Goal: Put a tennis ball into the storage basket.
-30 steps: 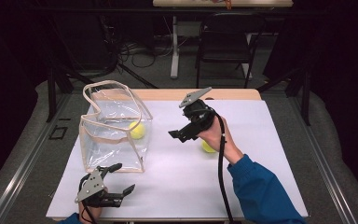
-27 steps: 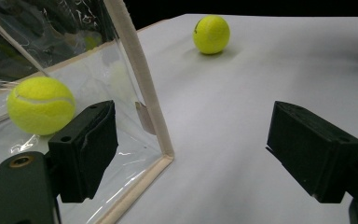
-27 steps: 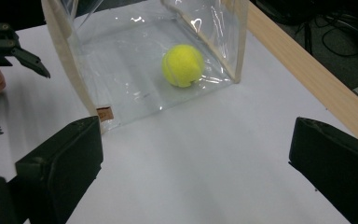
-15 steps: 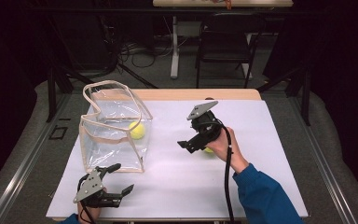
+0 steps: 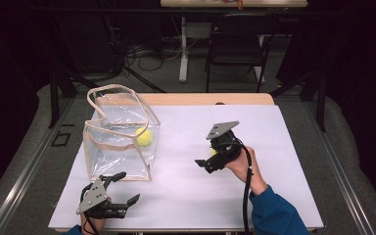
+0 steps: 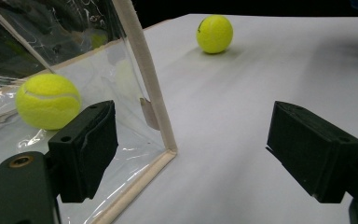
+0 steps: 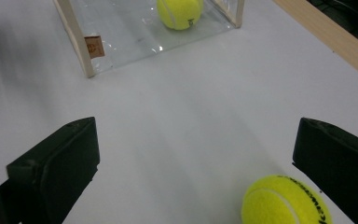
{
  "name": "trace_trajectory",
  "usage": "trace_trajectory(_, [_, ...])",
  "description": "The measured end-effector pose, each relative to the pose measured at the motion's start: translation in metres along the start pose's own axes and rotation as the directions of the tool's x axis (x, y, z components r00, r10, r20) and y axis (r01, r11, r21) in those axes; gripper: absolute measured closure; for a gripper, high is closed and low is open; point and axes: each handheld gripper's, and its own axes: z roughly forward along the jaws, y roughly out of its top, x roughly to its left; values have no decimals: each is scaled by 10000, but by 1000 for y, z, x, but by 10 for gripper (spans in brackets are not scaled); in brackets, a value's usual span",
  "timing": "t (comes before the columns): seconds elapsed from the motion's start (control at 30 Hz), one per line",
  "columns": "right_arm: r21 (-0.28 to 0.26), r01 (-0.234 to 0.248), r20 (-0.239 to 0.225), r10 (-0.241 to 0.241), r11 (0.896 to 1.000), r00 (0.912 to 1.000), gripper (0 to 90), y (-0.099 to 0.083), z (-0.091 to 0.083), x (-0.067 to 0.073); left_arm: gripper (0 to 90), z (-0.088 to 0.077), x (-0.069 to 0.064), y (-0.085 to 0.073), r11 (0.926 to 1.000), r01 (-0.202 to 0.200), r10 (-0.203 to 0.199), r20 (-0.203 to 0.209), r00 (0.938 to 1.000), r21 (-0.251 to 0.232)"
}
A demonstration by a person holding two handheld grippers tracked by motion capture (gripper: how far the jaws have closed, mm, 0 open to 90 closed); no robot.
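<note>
A clear plastic bag (image 5: 120, 142) with beige trim stands at the table's left, and one yellow tennis ball (image 5: 144, 136) lies inside it. A second tennis ball (image 7: 286, 203) lies loose on the white table. My right gripper (image 5: 206, 165) hovers low over that ball, pointing toward the bag. Its jaws have just been opening and now stand wide, with the ball close by one jaw and untouched. My left gripper (image 5: 129, 187) rests open at the table's near left, just in front of the bag's corner (image 6: 144, 93), with nothing between its jaws.
The white table cover (image 5: 284, 147) runs to a wooden edge (image 5: 200, 99) at the far side. A dark chair (image 5: 237, 49) and floor cables stand beyond the table. Open white surface lies between the bag and the loose ball.
My right gripper has come down and toward the near side, from above the table's middle to just over the loose ball. The left gripper and the bag have stayed put.
</note>
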Motion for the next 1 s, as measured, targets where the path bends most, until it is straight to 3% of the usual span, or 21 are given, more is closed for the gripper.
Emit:
trace_trajectory(0.2, [211, -153, -41, 154, 9997, 9999, 0, -13, 6, -2, 161, 0, -1, 1, 9999, -111, 112, -33, 9999, 43])
trace_trajectory(0.5, [306, -278, 14, 278, 9991, 9996, 0, -19, 5, -4, 161, 0, -1, 1, 9999, -127, 127, -41, 9999, 29])
trace_trajectory(0.67, [326, -259, 240, 251, 9991, 9994, 0, -23, 3, -5, 161, 0, -1, 1, 9999, -119, 119, -8, 9999, 56])
trace_trajectory(1.0, [502, -773, 780, 733, 9957, 9943, 0, -46, -6, -15, 161, 3, -1, 2, 9999, -162, 162, 97, 9998, 19])
